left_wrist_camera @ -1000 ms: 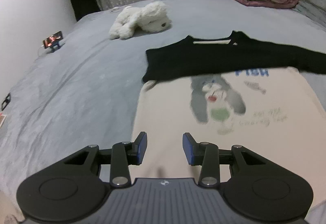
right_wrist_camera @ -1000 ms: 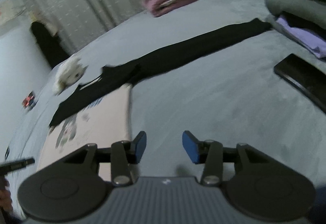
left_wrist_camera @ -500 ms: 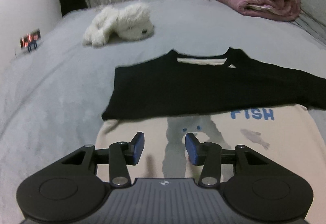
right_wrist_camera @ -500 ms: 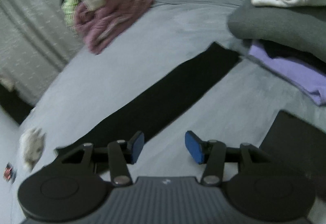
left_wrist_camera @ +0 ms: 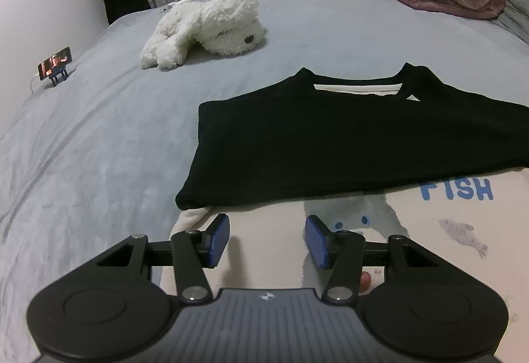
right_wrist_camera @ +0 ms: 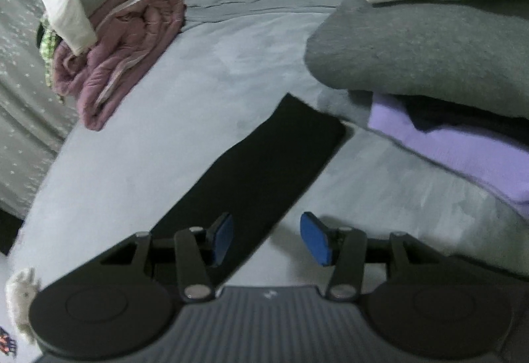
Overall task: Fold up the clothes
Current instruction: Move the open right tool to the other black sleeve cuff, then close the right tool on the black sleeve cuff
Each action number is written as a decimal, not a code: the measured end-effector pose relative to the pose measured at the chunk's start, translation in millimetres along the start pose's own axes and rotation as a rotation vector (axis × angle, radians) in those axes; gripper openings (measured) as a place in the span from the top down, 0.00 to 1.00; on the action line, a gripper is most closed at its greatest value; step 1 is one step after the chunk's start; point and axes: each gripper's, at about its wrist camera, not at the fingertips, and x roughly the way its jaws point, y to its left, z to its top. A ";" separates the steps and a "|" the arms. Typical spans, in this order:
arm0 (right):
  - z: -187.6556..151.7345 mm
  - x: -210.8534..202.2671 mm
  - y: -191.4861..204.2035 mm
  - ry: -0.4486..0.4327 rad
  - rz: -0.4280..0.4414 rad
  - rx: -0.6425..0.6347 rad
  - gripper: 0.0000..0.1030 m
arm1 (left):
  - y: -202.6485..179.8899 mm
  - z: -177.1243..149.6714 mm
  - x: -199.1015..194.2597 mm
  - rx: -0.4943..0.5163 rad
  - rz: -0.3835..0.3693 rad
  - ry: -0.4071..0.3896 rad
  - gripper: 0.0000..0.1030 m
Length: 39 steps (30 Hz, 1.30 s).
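My shirt point(left_wrist_camera: 347, 144) lies flat on the bed point(left_wrist_camera: 99, 138), front up, with its cream body and the word FISH toward me and the black shoulders and collar further off. On my left the black sleeve looks already turned in over the chest, since that side ends in a straight folded edge. On my right the other sleeve point(right_wrist_camera: 264, 161) is not yet folded: it stretches out straight across the bed, its cuff close to the stack point(right_wrist_camera: 429, 59) of finished clothes, which I take as the earlier part of the job done.

My left tool point(left_wrist_camera: 267, 235) hangs over the cream cloth just below the black fold; its jaws have just been opening, they stand about half apart, and nothing is between them. My right tool point(right_wrist_camera: 263, 237) stands over the near edge of the outstretched sleeve, jaws about half apart too, with cloth under the left finger but no grip on it.

I judge this shirt as barely begun: one sleeve in, one sleeve to bring across, then the body to fold up and the bundle to go on the stack.
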 end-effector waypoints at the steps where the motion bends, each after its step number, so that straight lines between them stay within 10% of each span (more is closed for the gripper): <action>1: 1.8 3.7 -0.4 -0.002 -0.015 -0.001 0.54 | 1.6 0.8 0.4 -0.007 0.000 -0.001 0.44; 24: 38.7 48.8 -28.8 -0.112 -0.068 0.042 0.63 | 17.4 2.4 9.4 -0.060 -0.004 0.007 0.33; 31: 38.0 50.1 -27.3 -0.146 -0.115 0.010 0.90 | 18.1 1.8 10.2 -0.061 0.001 0.002 0.33; 39: 36.0 34.3 -10.7 -0.208 -0.079 -0.034 0.91 | 17.1 2.5 11.9 -0.064 0.018 -0.006 0.33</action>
